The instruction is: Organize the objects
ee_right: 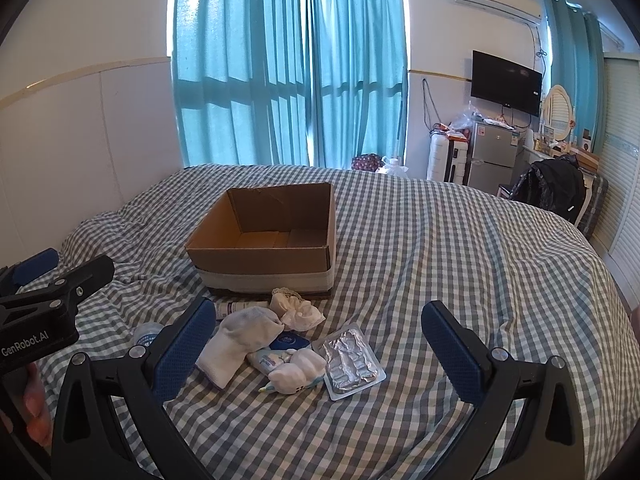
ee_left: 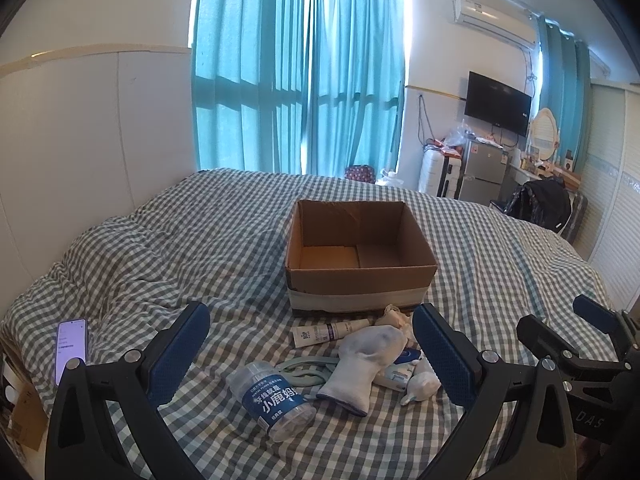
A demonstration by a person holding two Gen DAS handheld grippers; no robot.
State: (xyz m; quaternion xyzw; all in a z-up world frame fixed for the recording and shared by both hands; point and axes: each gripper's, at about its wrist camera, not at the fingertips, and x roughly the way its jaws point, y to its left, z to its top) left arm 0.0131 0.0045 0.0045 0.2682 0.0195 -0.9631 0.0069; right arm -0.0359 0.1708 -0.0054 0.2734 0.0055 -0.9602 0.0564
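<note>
Both tools hover above a bed [ee_left: 160, 248] spread with a gingham cover; the left tool [ee_left: 311, 346] has its jaws spread wide and grasps nothing; the right tool [ee_right: 318, 344] is likewise released and empty. An open cardboard box [ee_left: 360, 280] sits on the bed, nothing visible inside; just in front of it lies a cluster: a clear floss-pick jar [ee_left: 276, 404] on its side, a white sock [ee_left: 360, 364], a small tube [ee_left: 328, 332], a crumpled lace-edged cloth [ee_right: 296, 306] and a foil blister pack [ee_right: 352, 362]; a lit phone [ee_left: 71, 350] lies well apart, at the left edge.
</note>
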